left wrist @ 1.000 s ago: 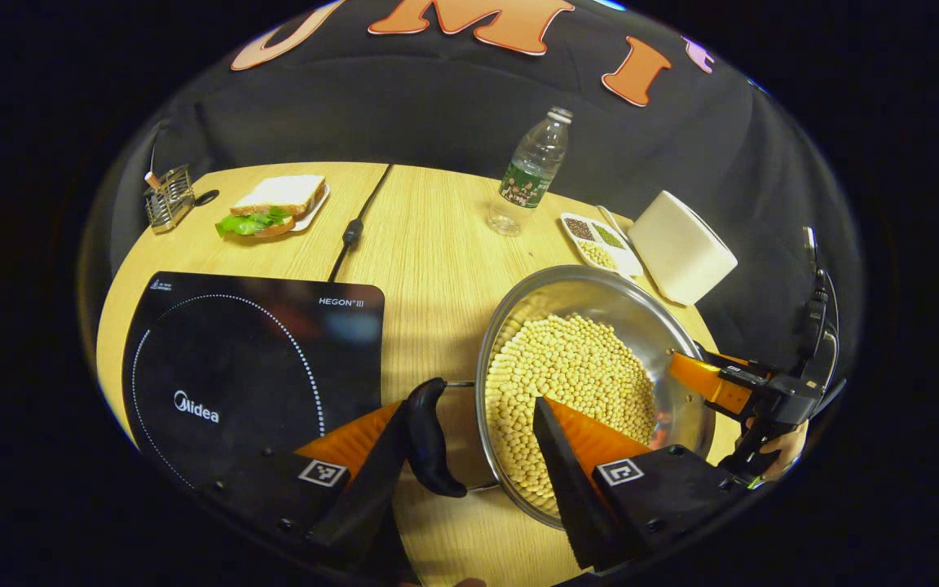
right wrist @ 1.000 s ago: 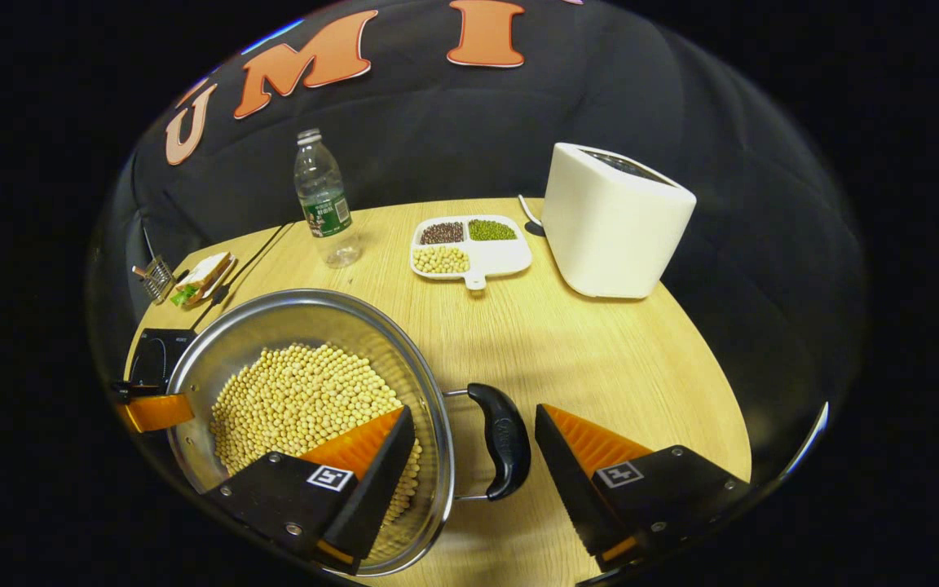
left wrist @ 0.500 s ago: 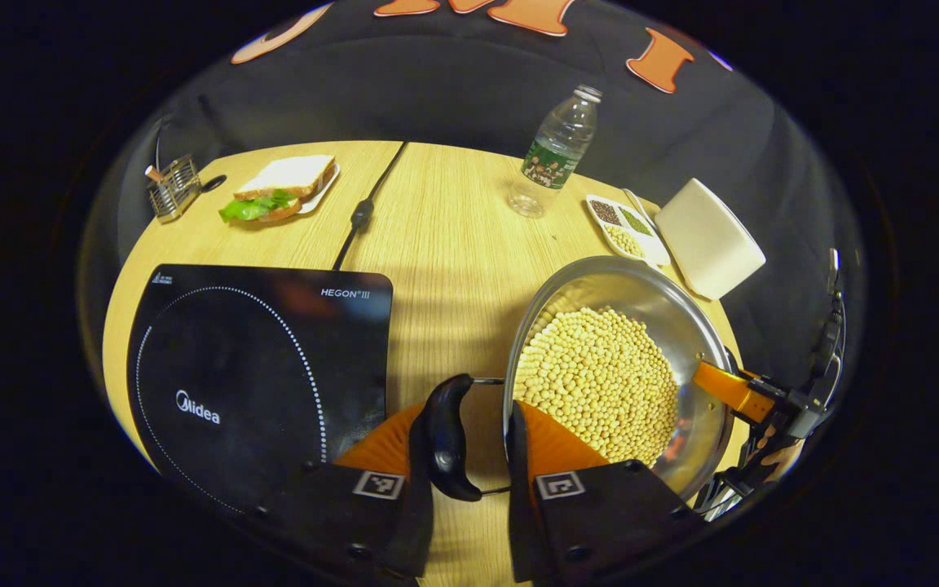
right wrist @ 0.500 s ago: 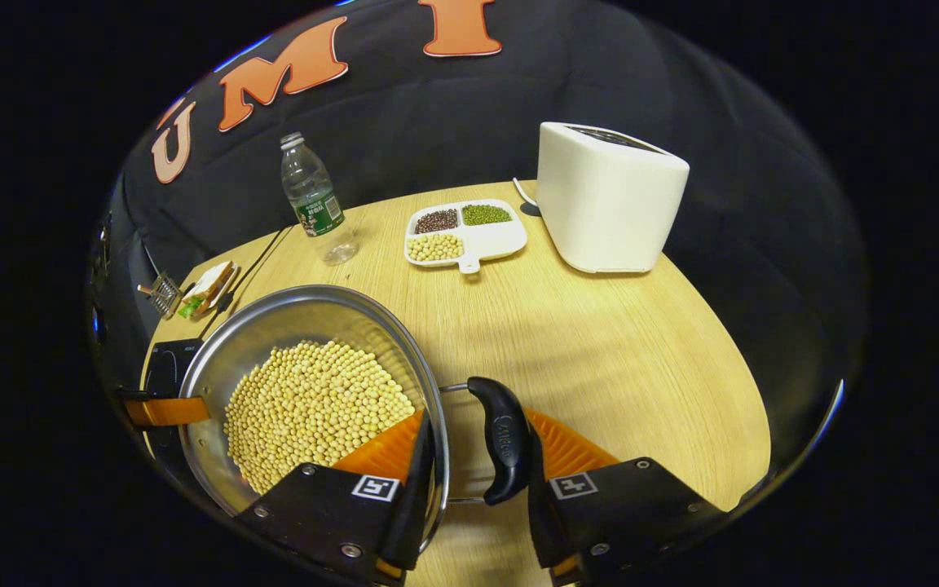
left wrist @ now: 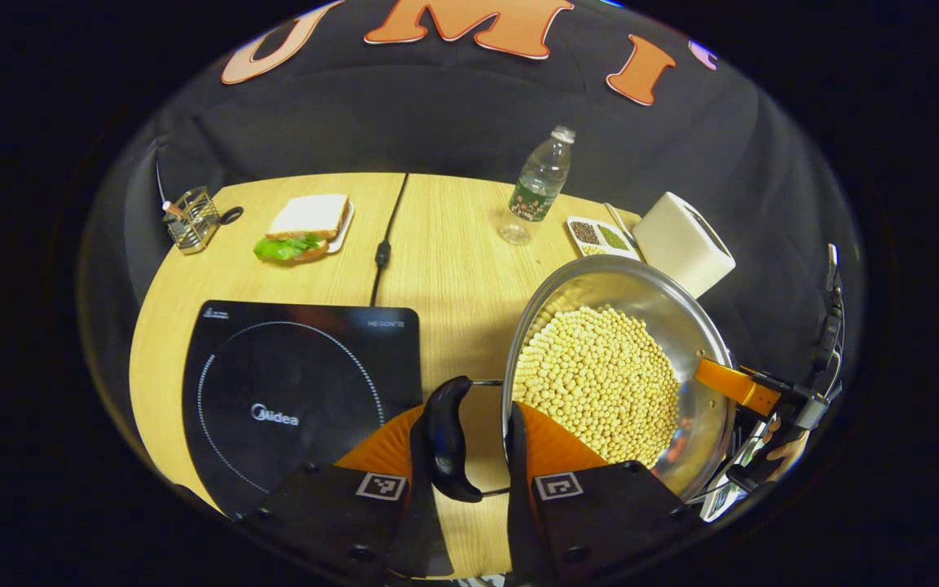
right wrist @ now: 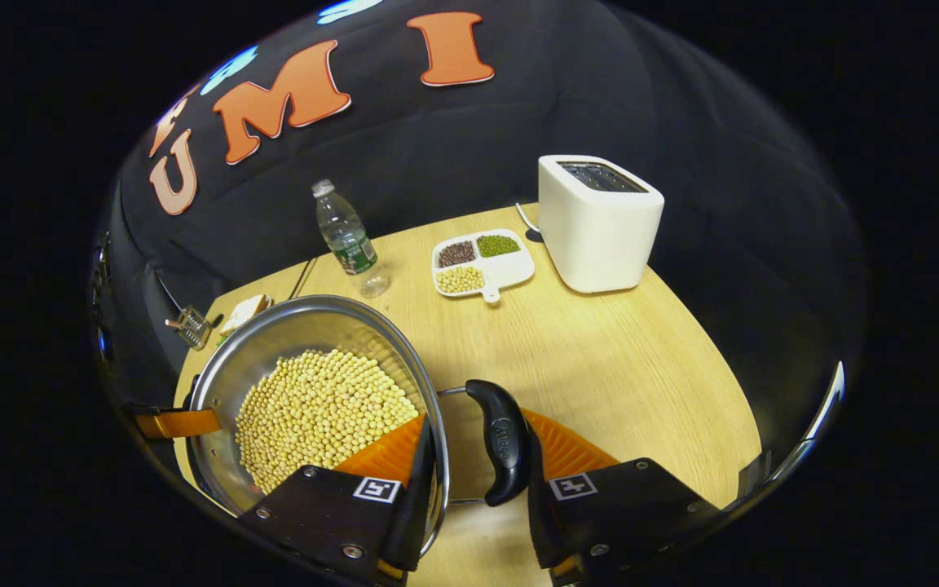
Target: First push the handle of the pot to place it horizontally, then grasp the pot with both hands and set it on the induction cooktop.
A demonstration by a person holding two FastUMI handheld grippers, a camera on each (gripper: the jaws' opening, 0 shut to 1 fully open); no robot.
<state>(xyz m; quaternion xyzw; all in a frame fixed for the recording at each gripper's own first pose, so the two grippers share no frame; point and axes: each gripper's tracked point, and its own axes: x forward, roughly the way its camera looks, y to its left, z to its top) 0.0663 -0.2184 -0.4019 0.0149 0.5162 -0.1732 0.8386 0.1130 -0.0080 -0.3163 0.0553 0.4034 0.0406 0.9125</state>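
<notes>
Nearest us, our left hand-held gripper (left wrist: 473,456) and right hand-held gripper (right wrist: 473,465) each pinch a pot handle and rim. The pot (left wrist: 681,342) seems lifted above the surface (left wrist: 453,269); next we carry it level to the induction cooktop (left wrist: 298,383).

My right gripper (right wrist: 473,456) is closed around the black side handle (right wrist: 500,440) of the pot (right wrist: 274,346). One finger is inside the pot wall, over the soybeans (right wrist: 323,412), and the other finger presses the handle from outside. The pot is steel and it has many yellow soybeans in it. At its far side I see the other gripper (right wrist: 172,424) at the rim. Behind, on the wooden table (right wrist: 624,367), stand a white toaster (right wrist: 600,224), a divided dish (right wrist: 482,265) with three kinds of beans, and a water bottle (right wrist: 345,236). Far left there are a sandwich (right wrist: 245,311) and a small wire rack (right wrist: 191,324).
</notes>
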